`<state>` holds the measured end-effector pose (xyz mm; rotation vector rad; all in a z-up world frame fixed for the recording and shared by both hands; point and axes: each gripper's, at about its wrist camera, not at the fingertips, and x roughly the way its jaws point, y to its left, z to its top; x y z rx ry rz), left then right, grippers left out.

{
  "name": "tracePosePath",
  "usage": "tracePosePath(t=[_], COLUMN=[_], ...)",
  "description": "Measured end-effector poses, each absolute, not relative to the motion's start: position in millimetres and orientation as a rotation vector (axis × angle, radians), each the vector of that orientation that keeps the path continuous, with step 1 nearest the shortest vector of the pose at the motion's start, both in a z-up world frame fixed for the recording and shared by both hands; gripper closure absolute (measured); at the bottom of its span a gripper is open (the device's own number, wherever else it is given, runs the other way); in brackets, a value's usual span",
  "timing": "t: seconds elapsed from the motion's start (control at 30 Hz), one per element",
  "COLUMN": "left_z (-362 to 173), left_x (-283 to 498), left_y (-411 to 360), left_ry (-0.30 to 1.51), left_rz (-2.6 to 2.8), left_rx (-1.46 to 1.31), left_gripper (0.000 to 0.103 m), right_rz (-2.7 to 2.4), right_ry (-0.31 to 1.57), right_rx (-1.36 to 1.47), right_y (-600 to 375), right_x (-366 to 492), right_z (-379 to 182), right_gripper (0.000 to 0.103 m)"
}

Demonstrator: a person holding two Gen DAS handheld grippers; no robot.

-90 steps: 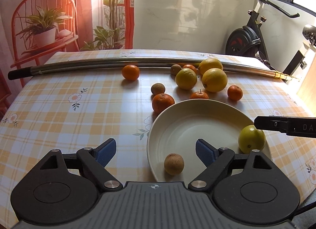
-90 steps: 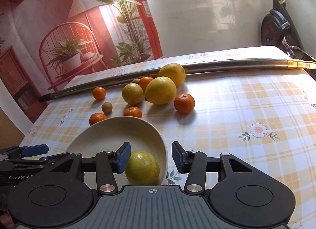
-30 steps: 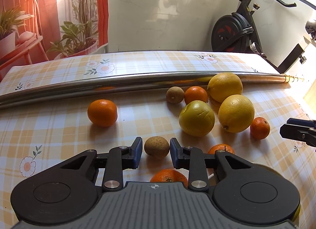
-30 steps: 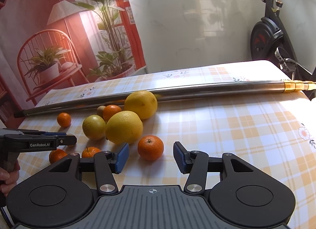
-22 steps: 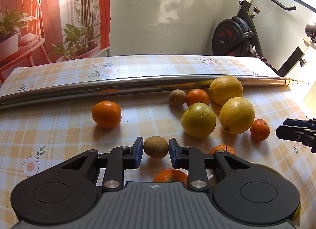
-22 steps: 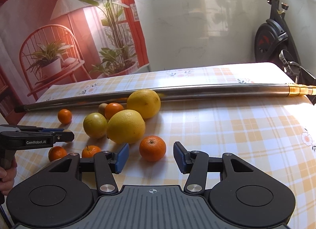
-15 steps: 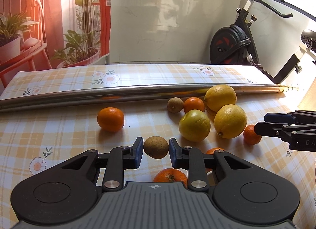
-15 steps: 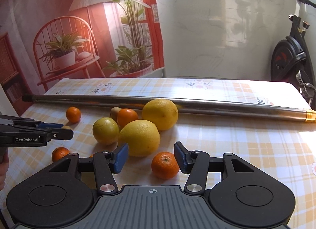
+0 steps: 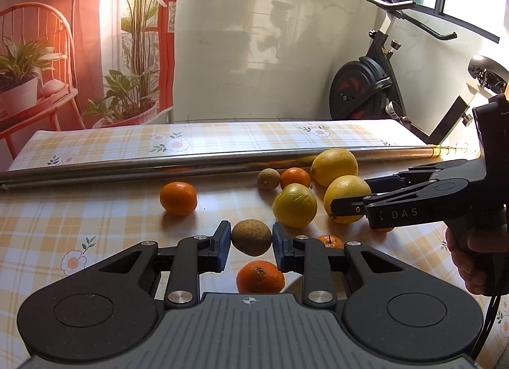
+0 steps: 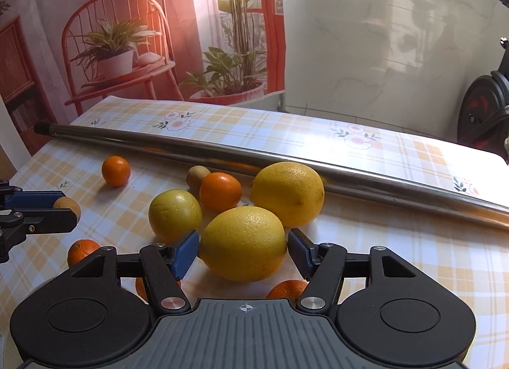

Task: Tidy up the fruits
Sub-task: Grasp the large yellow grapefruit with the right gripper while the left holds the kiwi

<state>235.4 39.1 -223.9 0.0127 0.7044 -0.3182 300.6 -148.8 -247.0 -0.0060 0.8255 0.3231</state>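
brown fruit point(image 9: 251, 237) clamped in left tool point(image 9: 248, 245), lifted above desk point(image 9: 95, 219) | big yellow citrus point(image 10: 243, 243) between right tool point(image 10: 243, 249) pads, contact unclear, cannot tell if gripped | risk: round skins may slip; citrus may roll into neighbouring orange point(image 10: 220, 191), scattering pile toward steel pole point(image 10: 381, 175)

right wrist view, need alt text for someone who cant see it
The right gripper brackets a large yellow citrus fruit on a checked tablecloth. Behind it lie another yellow fruit, small oranges and a long metal pole; the left gripper holds a small brown fruit at left.
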Motion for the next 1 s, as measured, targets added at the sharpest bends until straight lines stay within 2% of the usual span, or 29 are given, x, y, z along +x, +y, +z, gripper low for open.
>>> tracePosePath(t=[0.13,0.47,1.0], left_z=[-225,-222,-214], left_x=[233,223,176], left_y=[41,46,41], left_ry=[0.706,0.696,0.669], left_rz=[-0.319,-0.309,-0.296], left_rx=[-0.005,-0.028,0.008], left_gripper=[0.073,0.073,0.073], right_rz=[0.321,0.305,0.298], right_ry=[0.836,0.847,0.754], right_rx=[-0.026,-0.008,0.217], right_y=[-143,-142,-176], right_x=[305,303,239], right_z=[-249,-253,-225], right_gripper=[0.041,0.044,0.044])
